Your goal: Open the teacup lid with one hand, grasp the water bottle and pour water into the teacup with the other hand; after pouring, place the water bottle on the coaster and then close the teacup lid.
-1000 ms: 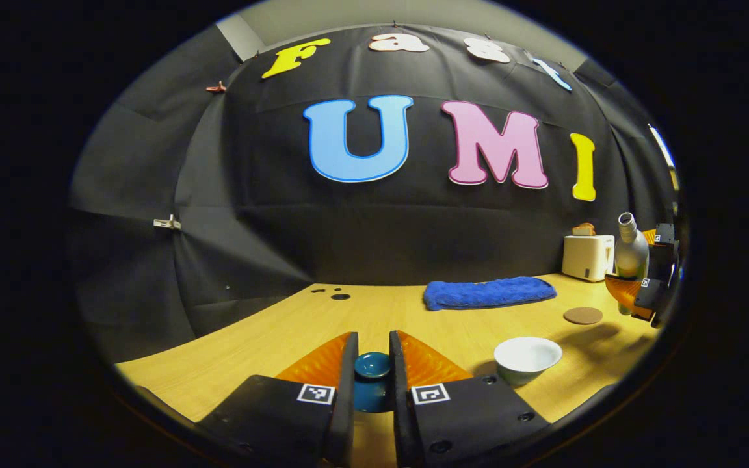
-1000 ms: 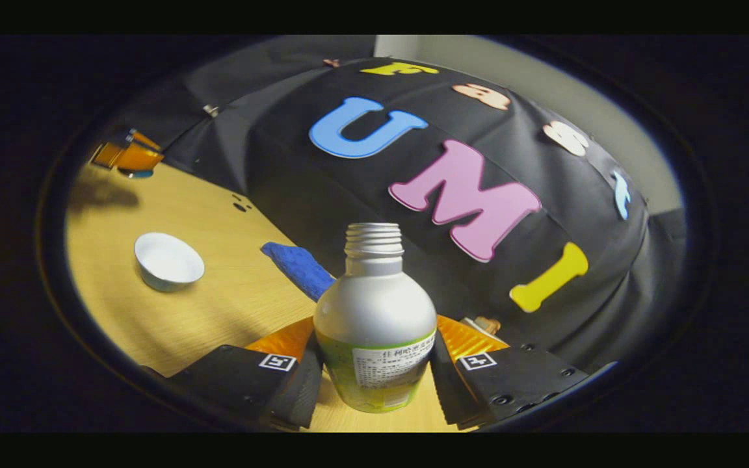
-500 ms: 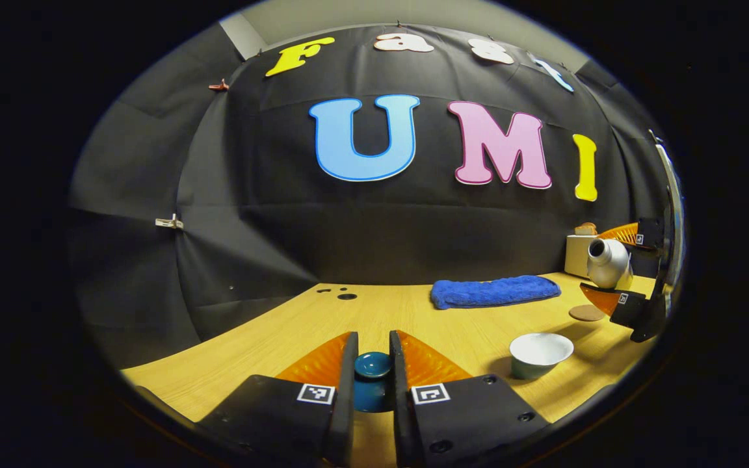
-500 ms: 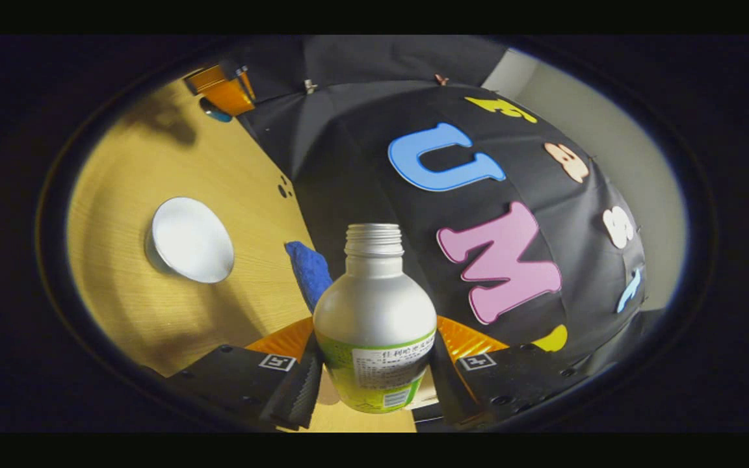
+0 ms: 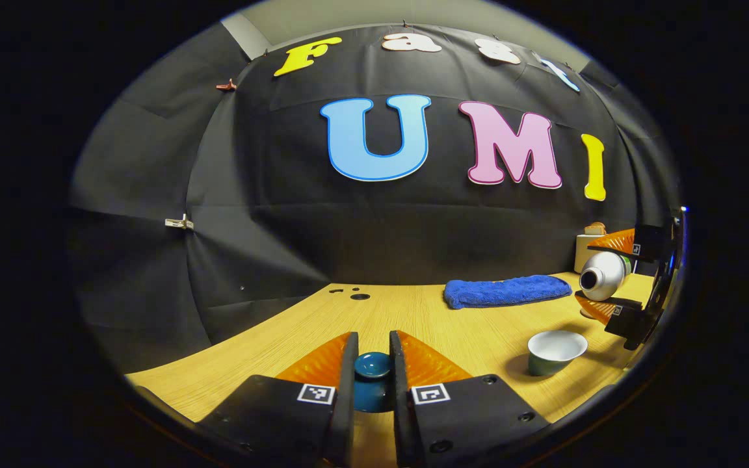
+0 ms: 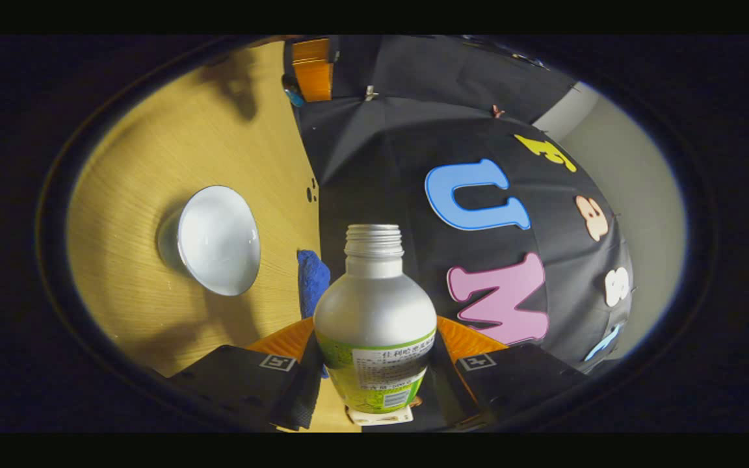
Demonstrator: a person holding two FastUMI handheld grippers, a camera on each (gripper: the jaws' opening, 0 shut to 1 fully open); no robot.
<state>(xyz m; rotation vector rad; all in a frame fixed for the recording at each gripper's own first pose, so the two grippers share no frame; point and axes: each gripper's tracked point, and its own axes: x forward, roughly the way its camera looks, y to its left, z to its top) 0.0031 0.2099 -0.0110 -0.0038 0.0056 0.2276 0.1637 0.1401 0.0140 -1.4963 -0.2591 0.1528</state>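
Since 1 s ago the water bottle (image 6: 374, 318) has swung from upright to nearly on its side — in the left gripper view its open mouth (image 5: 588, 280) now faces left, toward the teacup (image 5: 555, 351). The cup has also grown larger in the right gripper view (image 6: 213, 239), so the bottle has closed in on it.

Step in hand, as I judge it: the pour. To do it well, the mouth should get directly over the bowl before tipping any further; it looks to sit above and a bit to the right of the cup, not yet over it. Tilt slowly, keep the neck low and near the rim, w/o touching it. No water stream visible yet.

Right gripper (image 6: 374, 380): clamped on the bottle's body, one finger on each side, at the label band. Left gripper (image 5: 372, 383): clenched on the knob of the teacup lid (image 5: 372, 365), held well apart from the cup, to its left over the table (image 5: 270, 351) — fine there, clear of the pour. Coaster: can't make it out.
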